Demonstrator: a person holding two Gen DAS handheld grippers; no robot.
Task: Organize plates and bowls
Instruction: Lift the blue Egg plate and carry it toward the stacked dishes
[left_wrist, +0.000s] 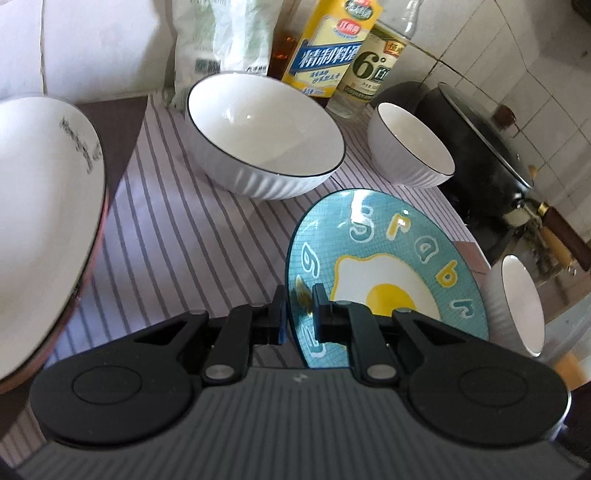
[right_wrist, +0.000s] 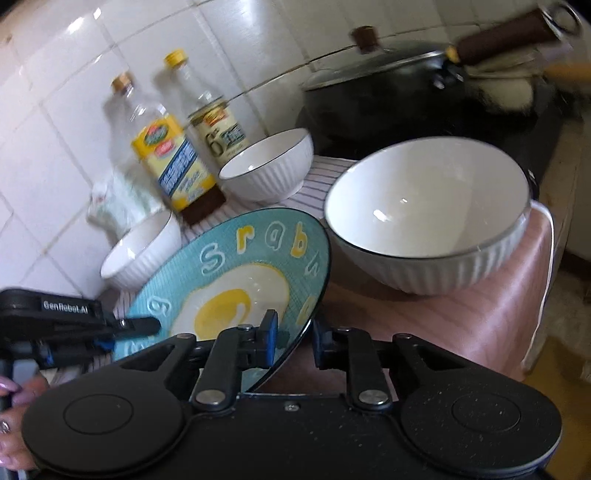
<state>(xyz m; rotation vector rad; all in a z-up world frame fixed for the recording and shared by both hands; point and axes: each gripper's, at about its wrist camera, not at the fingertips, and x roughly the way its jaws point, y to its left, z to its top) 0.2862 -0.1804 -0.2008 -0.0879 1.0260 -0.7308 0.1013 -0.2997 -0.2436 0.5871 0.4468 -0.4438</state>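
**Hold status.** The left gripper (left_wrist: 299, 310) is clenched on the near rim of the blue egg plate (left_wrist: 388, 266). I hold the plate tilted steeply above the striped cloth (left_wrist: 177, 229). The right gripper (right_wrist: 293, 338) straddles the opposite rim, with 1 finger on the plate's face and 1 behind it. I cannot tell whether its pads press on the rim or only bracket it.

**Hazard 1: slip.** The glaze looks slick and each contact covers only a narrow part of the rim. If I release the left gripper before the right one bites, I expect the plate to drop onto the cloth.

**Hazard 2: twist.** With 2 grippers on 1 rigid plate, any mismatch between my hands would load the rim. The plate could lever out of a grip or chip.

**Hazard 3: collision.** In the right wrist view, the plate's far edge sits just beside the ribbed white bowl (right_wrist: 428, 221). A swing toward that side could strike it. The large bowl (left_wrist: 266, 136) and small bowl (left_wrist: 410, 147) limit movement away from me.
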